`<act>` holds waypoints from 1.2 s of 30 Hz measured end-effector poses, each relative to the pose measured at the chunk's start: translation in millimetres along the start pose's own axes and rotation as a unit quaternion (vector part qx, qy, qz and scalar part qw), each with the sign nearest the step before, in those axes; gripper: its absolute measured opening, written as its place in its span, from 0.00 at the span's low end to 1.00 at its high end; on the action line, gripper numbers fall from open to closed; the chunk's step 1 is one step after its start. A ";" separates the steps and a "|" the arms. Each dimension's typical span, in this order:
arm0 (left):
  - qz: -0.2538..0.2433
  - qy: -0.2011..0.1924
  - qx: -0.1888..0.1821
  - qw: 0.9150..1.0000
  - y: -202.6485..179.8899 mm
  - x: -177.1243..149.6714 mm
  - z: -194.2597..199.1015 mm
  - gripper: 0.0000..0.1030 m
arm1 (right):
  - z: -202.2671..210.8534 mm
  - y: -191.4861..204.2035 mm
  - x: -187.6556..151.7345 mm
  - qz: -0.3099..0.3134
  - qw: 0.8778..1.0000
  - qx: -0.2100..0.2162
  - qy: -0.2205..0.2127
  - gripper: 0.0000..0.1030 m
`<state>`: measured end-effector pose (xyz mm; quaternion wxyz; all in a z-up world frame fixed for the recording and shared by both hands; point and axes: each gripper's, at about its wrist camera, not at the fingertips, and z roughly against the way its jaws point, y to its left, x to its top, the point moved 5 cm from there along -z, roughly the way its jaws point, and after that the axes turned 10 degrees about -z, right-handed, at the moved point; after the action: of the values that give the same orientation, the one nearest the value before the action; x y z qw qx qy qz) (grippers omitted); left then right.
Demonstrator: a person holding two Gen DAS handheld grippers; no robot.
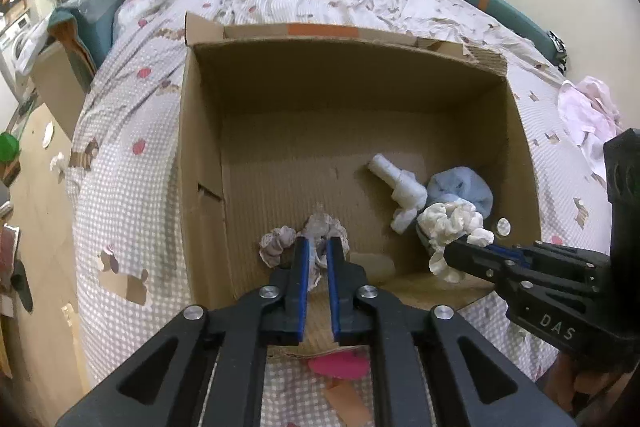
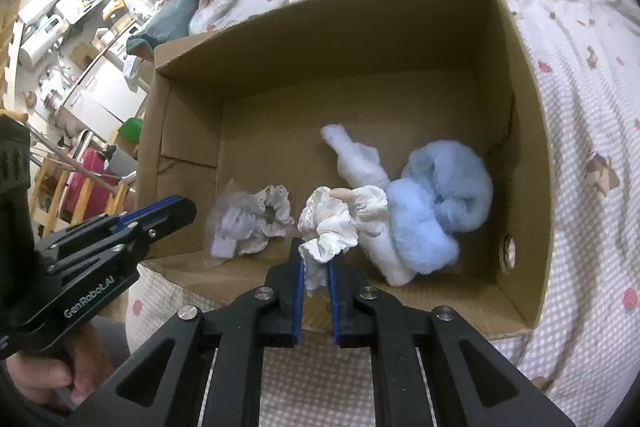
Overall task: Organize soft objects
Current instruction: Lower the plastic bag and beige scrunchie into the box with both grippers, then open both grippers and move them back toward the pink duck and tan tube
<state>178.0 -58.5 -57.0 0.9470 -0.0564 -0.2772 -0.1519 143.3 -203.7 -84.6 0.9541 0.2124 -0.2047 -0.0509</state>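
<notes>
Step in hand, as judged: drop scrunchies into cardboard box (image 1: 200,131) on bed
Left gripper (image 1: 318,247) clamped on grey lace scrunchie (image 1: 280,243), over box's near-left corner
Right gripper (image 2: 316,259) clamped on white scrunchie (image 2: 332,223), over box's near wall
Advice: lower past box rim before opening fingers, avoid snagging lace
Box contents: white sock roll (image 2: 356,159), fluffy blue scrunchie (image 2: 440,195), near box's right wall

Both grippers' jaws nearly closed

Scrunchies (image 2: 256,223) left of plush toy (image 2: 436,203), inside box (image 2: 360,39)
</notes>
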 end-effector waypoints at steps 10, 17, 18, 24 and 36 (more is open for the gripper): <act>-0.011 -0.037 0.045 0.998 2.0 3.1 20.7 0.65 | 21.7 1.9 6.2 0.004 0.999 -0.002 -0.044 0.80; -0.007 -0.040 0.054 0.998 3.5 2.6 32.2 0.65 | 44.5 4.9 9.2 0.003 0.997 0.002 -0.082 0.84; -0.005 -0.040 0.056 0.998 4.4 1.7 35.9 0.65 | 46.5 5.3 8.7 0.003 0.997 0.003 -0.082 0.84; -0.006 -0.047 0.068 0.997 5.7 -6.8 57.6 0.65 | 57.4 8.4 0.8 0.007 0.996 -0.001 -0.086 0.84; 0.080 0.023 0.050 0.995 14.5 -68.2 54.0 0.65 | 64.3 -11.1 -36.5 -0.032 0.998 -0.022 -0.054 0.84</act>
<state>100.6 -16.9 -48.9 0.9639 -0.0274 -0.2574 -0.0626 83.4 -231.8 -49.7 0.9439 0.1953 -0.2479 -0.0974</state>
